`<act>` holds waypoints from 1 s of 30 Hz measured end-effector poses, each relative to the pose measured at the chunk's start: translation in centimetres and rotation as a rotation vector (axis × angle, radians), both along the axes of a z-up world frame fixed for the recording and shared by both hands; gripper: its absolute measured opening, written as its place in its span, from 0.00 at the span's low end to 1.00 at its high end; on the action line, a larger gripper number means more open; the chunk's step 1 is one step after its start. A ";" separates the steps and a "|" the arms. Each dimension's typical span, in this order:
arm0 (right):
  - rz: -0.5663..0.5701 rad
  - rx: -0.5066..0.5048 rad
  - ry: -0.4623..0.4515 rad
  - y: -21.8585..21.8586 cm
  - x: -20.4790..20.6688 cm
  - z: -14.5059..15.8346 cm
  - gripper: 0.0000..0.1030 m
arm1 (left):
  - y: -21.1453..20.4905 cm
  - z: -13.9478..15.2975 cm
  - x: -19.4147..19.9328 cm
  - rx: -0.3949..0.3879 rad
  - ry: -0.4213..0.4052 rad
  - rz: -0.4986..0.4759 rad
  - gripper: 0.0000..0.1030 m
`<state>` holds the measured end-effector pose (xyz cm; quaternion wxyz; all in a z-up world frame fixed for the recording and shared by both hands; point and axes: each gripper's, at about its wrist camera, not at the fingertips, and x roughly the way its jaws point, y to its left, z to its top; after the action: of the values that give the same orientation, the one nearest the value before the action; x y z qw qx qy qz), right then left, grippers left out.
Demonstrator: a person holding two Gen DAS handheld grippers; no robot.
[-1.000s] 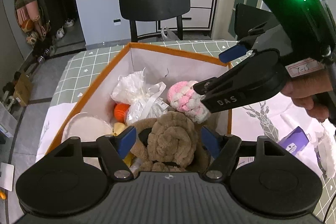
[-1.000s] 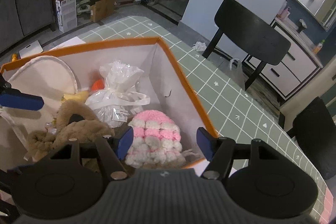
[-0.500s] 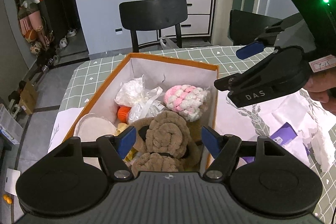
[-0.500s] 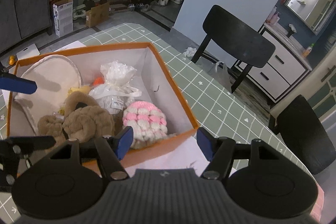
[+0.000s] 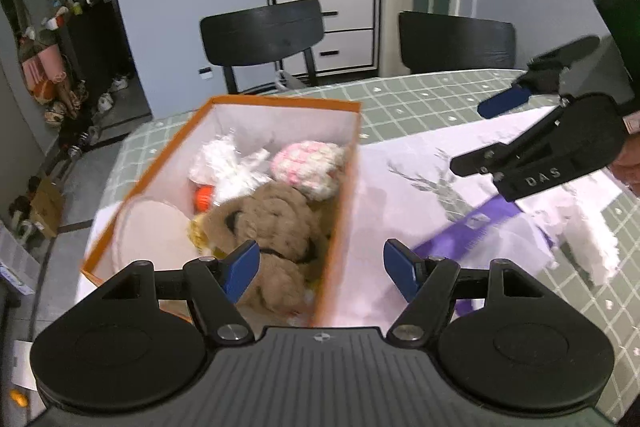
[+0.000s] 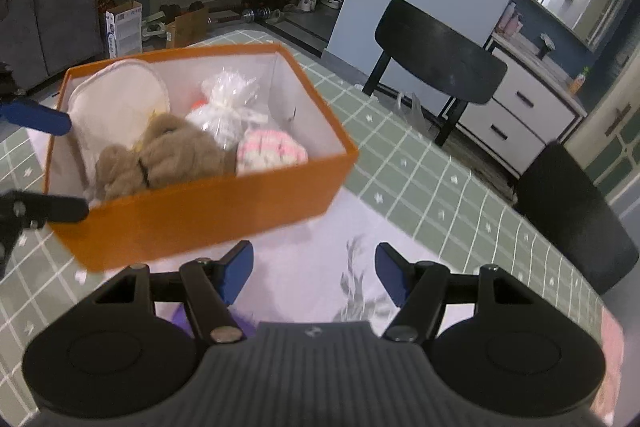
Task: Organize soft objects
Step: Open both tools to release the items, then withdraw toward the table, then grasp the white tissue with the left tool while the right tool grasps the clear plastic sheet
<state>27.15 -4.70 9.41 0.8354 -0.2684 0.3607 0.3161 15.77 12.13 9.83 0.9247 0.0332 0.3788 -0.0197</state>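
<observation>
In the left wrist view, the orange rectangular cardboard box (image 5: 340,211) fills left of centre, holding the brown plush toy (image 5: 272,227) and pink-and-white knitted ball (image 5: 308,167). The left gripper (image 5: 320,267) stands apart, empty, nearer the box. The right gripper (image 5: 476,135), upper right, is also apart, empty.

Lettering: "DAS", in pale capitals
Carrier: the black finger arm of the right gripper (image 5: 492,135), at about three o'clock in the left wrist view
Other print: box labels and wall pictures too blurred to read
</observation>
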 end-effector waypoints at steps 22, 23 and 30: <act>-0.091 0.125 0.121 -15.3 -8.2 -6.9 0.67 | -8.7 -7.4 -5.9 -0.068 0.023 -0.152 0.81; -0.099 0.133 0.118 -15.7 -8.3 -7.1 0.67 | -9.3 -7.6 -6.1 -0.069 0.024 -0.162 0.81; -0.147 0.150 0.097 -18.7 -8.8 -8.1 0.70 | -14.2 -9.9 -6.9 -0.098 0.055 -0.255 0.81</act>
<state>18.31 -23.38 1.36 0.8556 -0.1624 0.3949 0.2926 8.82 -2.09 -0.06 0.9046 0.0351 0.3951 -0.1563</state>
